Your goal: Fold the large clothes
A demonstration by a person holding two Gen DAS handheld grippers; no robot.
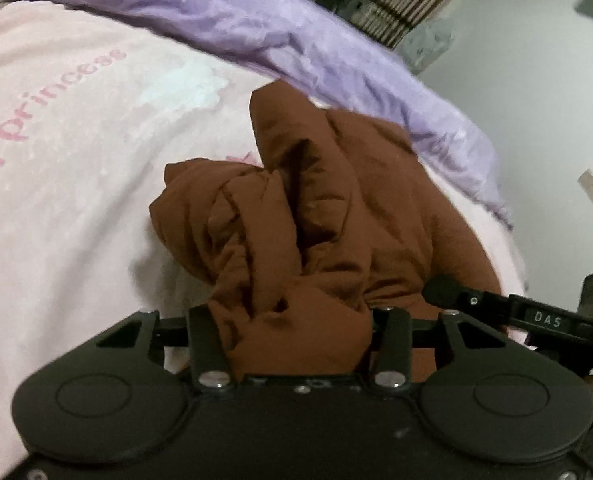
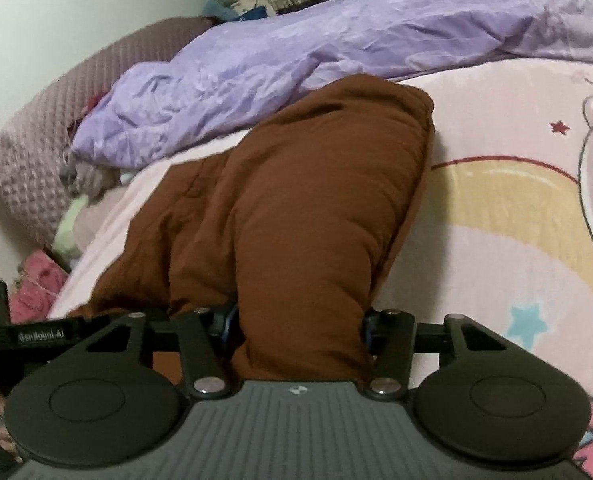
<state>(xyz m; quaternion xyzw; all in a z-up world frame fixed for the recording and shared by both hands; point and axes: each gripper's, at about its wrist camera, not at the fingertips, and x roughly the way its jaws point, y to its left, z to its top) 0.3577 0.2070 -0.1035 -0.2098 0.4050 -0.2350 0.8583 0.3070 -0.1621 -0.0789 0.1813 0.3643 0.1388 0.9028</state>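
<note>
A large brown padded garment (image 1: pixel 316 208) lies bunched on a pink bed sheet (image 1: pixel 76 200). My left gripper (image 1: pixel 296 332) is shut on a crumpled fold of it; the fingertips are buried in the cloth. In the right wrist view the same brown garment (image 2: pixel 296 208) stretches away over the pink cartoon sheet (image 2: pixel 496 220). My right gripper (image 2: pixel 300 336) is shut on a thick padded roll of it, fingertips hidden by the fabric. The right gripper's finger (image 1: pixel 496 308) shows in the left wrist view, at the garment's right edge.
A crumpled purple quilt (image 2: pixel 316 64) lies along the far side of the bed, also in the left wrist view (image 1: pixel 256 28). A mauve textured pillow (image 2: pixel 36 152) and pink cloth (image 2: pixel 36 284) sit at the left. White wall (image 1: pixel 536 100) lies beyond the bed.
</note>
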